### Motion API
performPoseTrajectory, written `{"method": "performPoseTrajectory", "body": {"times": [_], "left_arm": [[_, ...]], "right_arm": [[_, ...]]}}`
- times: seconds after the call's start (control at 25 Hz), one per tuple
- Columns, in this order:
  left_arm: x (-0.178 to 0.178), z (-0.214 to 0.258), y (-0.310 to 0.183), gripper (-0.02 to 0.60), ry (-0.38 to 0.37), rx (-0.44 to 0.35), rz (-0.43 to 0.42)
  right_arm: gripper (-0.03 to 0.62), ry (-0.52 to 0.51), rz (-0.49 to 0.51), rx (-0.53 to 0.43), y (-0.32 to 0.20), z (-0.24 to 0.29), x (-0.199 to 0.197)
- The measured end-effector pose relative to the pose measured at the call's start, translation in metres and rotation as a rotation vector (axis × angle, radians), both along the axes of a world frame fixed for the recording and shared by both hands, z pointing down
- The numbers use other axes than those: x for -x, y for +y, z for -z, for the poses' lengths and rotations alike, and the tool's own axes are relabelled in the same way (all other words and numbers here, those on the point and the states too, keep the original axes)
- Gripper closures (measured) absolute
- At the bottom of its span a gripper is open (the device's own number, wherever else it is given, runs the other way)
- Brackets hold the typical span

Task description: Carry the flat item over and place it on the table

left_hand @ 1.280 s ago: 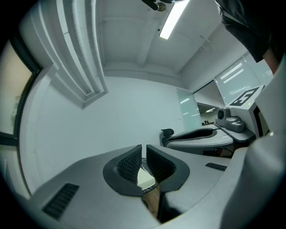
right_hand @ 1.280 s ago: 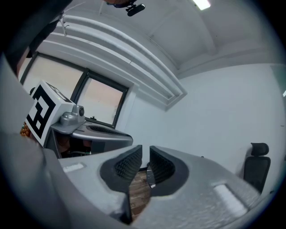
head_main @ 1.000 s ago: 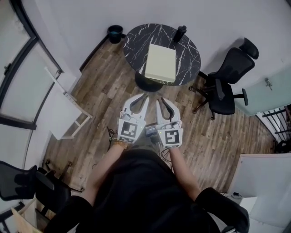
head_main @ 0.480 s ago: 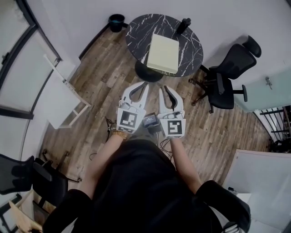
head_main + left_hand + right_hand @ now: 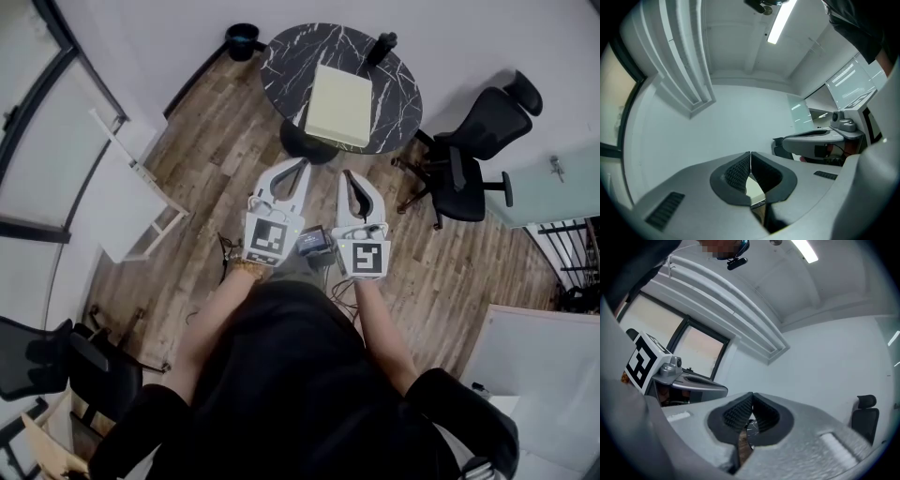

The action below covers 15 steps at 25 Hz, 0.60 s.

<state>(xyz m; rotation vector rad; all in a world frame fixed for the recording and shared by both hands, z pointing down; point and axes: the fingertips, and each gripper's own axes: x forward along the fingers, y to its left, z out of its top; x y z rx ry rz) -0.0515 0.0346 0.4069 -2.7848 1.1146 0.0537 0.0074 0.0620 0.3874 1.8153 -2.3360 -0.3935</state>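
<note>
1. Flooring of worn brown wood planks (image 5: 202,141) fills the middle of the head view, with white walls around it.
2. A round table (image 5: 291,58) stands ahead of me. Its top is black stone with thin white veins, like marble, and it sits on a dark central foot.
3. The flat item (image 5: 340,105) lies on that tabletop. It is a pale cream rectangular slab, plain and matte, with straight edges and a little thickness at its near side. Its near edge lies close to the table's near rim.
4. A dark upright bottle (image 5: 382,47) stands at the table's far side, apart from the slab.
5. My left gripper (image 5: 302,165) and right gripper (image 5: 348,174) are smooth white plastic with black ribbed pads, side by side over the floor. Both are well short of the table.
6. Each gripper's jaws have just been closing, and their tips now meet. Nothing is between either pair.
7. Each gripper carries a white cube with black square markers. A small grey device (image 5: 313,243) sits between them; I cannot make out what it is.
8. A black office chair (image 5: 476,141) stands to the right of the table, and a white frame (image 5: 131,202) leans at the left.
9. My dark clothing hides the floor below me.
</note>
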Motion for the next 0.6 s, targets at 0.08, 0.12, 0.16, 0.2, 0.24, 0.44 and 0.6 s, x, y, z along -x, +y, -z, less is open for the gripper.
{"method": "performPoseTrajectory", "body": {"times": [0.08,0.12,0.16,0.2,0.24,0.44,0.6], "left_arm": [[-0.005,0.001,0.002,0.571,-0.005,-0.008,-0.007],[-0.007,0.001,0.003,0.571,-0.008,-0.01,-0.01],[-0.009,0.001,0.003,0.571,-0.011,-0.01,-0.013],[-0.011,0.001,0.004,0.571,-0.011,-0.01,-0.015],[-0.012,0.002,0.004,0.571,-0.011,-0.011,-0.018],[-0.015,0.005,0.008,0.572,-0.001,-0.014,-0.023],[-0.016,0.005,0.009,0.571,0.006,-0.014,-0.025]], "right_arm": [[0.595,0.005,0.02,-0.026,0.0,0.003,0.0],[0.595,0.008,0.024,-0.033,0.001,0.004,-0.001],[0.595,0.012,0.022,-0.031,0.001,0.005,-0.002],[0.595,0.013,0.018,-0.029,0.001,0.005,-0.004],[0.595,0.011,0.016,-0.03,0.001,0.006,-0.005],[0.595,0.014,0.012,-0.04,0.004,0.009,-0.006],[0.595,0.031,0.013,-0.059,0.005,0.013,-0.005]]}}
